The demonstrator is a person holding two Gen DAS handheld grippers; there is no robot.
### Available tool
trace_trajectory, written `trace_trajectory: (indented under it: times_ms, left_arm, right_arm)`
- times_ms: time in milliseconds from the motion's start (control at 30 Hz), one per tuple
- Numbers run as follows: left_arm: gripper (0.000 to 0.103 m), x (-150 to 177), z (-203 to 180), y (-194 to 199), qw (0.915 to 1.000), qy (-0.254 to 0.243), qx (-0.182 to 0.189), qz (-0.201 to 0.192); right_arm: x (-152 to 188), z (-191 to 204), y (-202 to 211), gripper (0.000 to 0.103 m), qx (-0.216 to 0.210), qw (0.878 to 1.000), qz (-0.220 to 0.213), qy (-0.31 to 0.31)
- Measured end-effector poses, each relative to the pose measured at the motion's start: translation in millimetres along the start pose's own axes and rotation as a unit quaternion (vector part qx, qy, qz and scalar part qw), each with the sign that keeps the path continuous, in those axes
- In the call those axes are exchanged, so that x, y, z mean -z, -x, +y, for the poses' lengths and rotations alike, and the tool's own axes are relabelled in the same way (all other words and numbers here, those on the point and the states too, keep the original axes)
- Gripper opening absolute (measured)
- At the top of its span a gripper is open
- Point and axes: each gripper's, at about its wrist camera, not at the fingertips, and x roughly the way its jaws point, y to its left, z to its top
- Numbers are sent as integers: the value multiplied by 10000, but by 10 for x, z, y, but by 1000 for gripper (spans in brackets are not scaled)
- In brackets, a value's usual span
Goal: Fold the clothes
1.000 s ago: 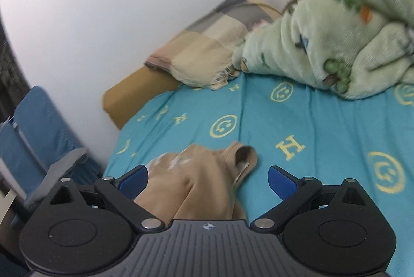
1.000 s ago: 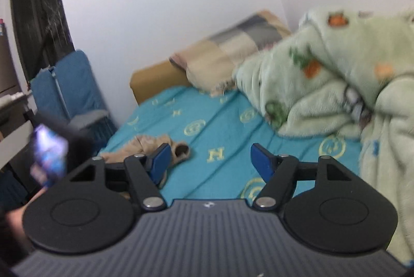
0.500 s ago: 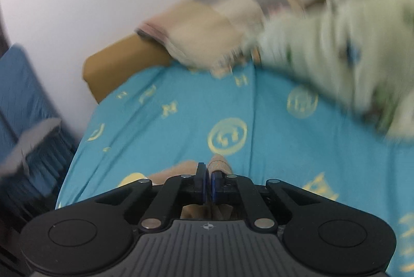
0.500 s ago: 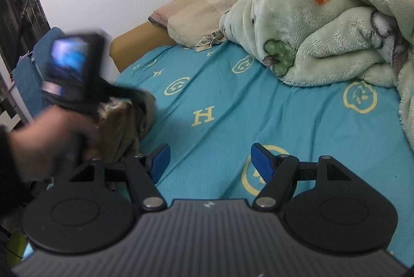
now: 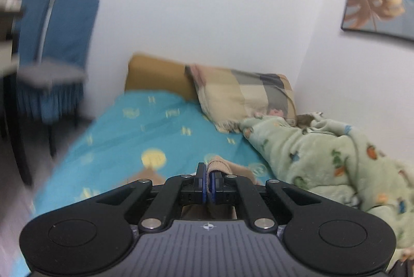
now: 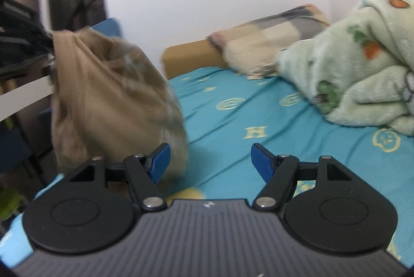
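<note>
The soft, light tan shirt (image 6: 108,101) hangs floppy at the left of the frame above the bed (image 6: 258,121), its ribbed edge pinched in the left gripper (image 5: 208,180), while the right gripper (image 6: 208,160) has its fingers apart, so grab another edge.

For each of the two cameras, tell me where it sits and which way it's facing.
Left wrist: rides on the left gripper, looking along the bed toward the pillow; its gripper shows shut on the tan garment.
Right wrist: rides on the right gripper, facing across the bed toward the pillow and wall; gripper open, garment hanging at left.
Shared: bed, pillow, green blanket, garment.
</note>
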Motion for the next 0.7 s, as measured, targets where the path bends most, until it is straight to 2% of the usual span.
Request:
trace_trajectory:
  times_ms: [67, 200, 367, 500, 567, 633, 700]
  left_arm:
    - [4, 62, 92, 57, 9999, 111, 125, 38]
    - [4, 57, 456, 83, 9923, 1041, 626, 224]
    - [4, 170, 720, 170, 9863, 1411, 850, 71]
    - [4, 220, 796, 179, 9872, 1309, 917, -16]
    - [4, 228, 823, 207, 9863, 1260, 1058, -126]
    - [4, 237, 804, 245, 9840, 1252, 1256, -175]
    - [4, 246, 716, 339, 9832, 1153, 1388, -283]
  right_arm:
    - [1, 217, 80, 72, -96, 9997, 169, 173]
    - [10, 670, 178, 72, -86, 9989, 347, 303]
    - [-43, 1174, 19, 72, 100, 9996, 240, 114]
    - [-84, 1394, -227, 70, 545, 9978, 360, 66]
    - [-113, 1279, -237, 70, 720, 9965, 145, -391]
    - [-162, 1129, -173, 72, 699, 9923, -13, -1020]
    - [-242, 1104, -107, 72, 800, 9919, -145, -979]
